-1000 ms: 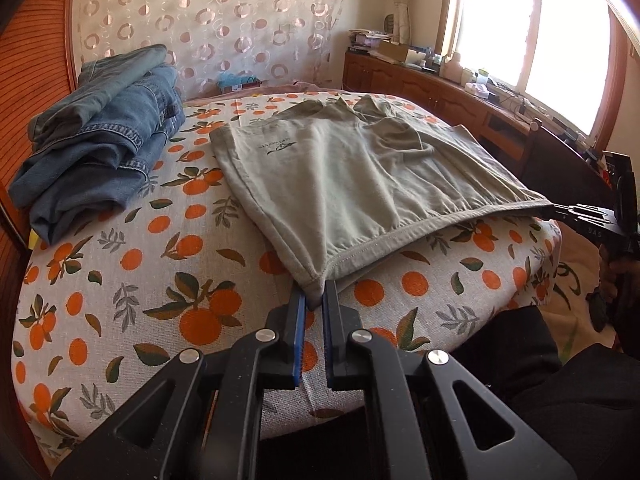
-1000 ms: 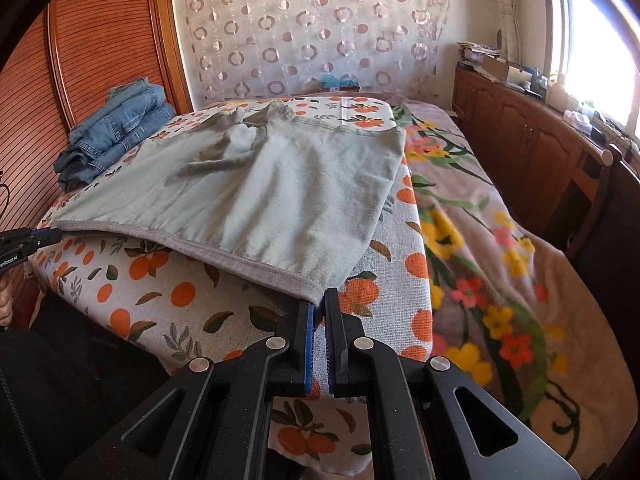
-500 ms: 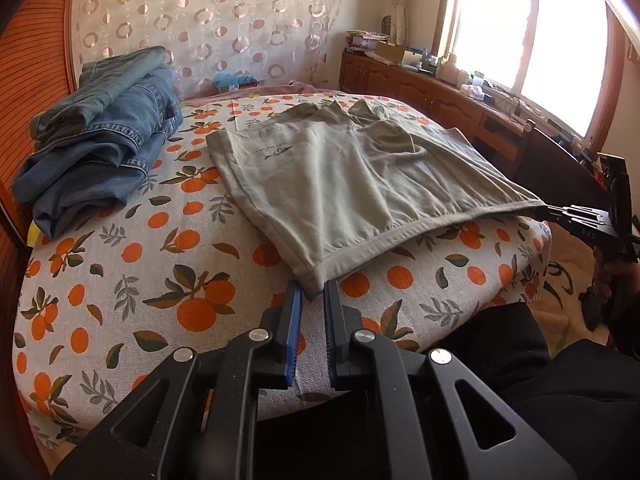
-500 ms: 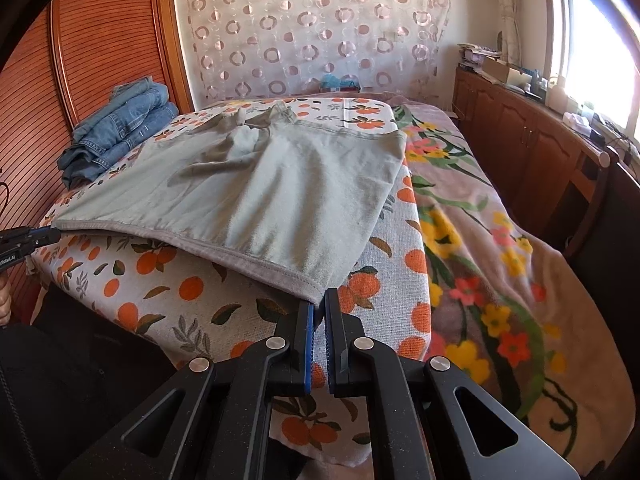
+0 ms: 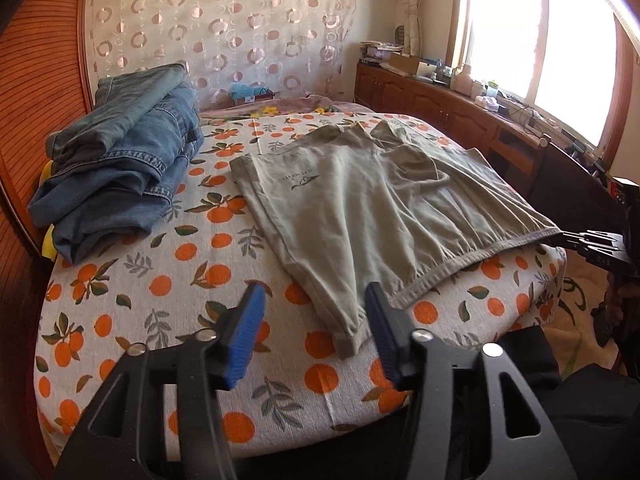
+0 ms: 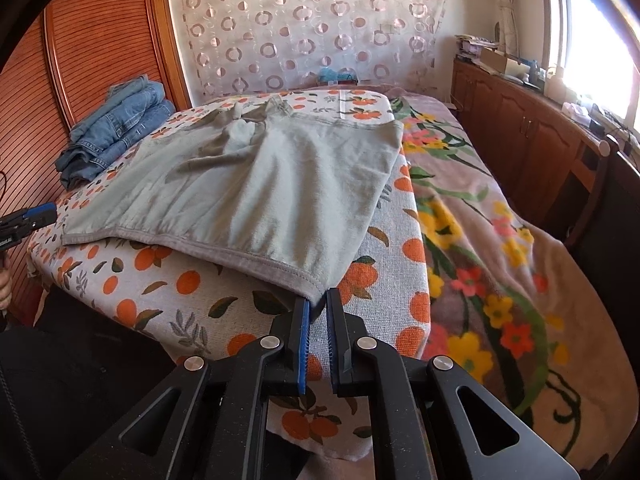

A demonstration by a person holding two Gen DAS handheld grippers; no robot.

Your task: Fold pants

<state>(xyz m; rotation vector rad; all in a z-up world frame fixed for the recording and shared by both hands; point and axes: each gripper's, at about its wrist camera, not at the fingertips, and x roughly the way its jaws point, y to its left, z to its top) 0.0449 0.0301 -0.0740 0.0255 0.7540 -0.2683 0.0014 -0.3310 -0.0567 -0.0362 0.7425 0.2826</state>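
Observation:
Grey-green pants (image 5: 360,208) (image 6: 260,184) lie flat on the orange-print bed cover (image 5: 160,300), waistband along the near edge. My left gripper (image 5: 315,294) is open and its jaws are still opening. The left waistband corner lies loose between them, close to the right finger. My right gripper (image 6: 318,304) pinches the other waistband corner at its very tips, and its jaws are opening a little. Each gripper also shows in the other's view, the right gripper (image 5: 576,238) at the waistband's end and the left gripper (image 6: 40,214) at the far left.
A stack of folded blue jeans (image 5: 120,168) (image 6: 116,132) sits at the back left of the cover. A floral blanket (image 6: 480,220) covers the bed to the right. Wooden cabinets (image 6: 520,120) run under the window, and a wooden wardrobe (image 5: 32,80) stands on the left.
My left gripper's jaws have swung wide apart and let go of the waistband corner, which now rests on the cover. The gap in the right gripper has widened slightly.

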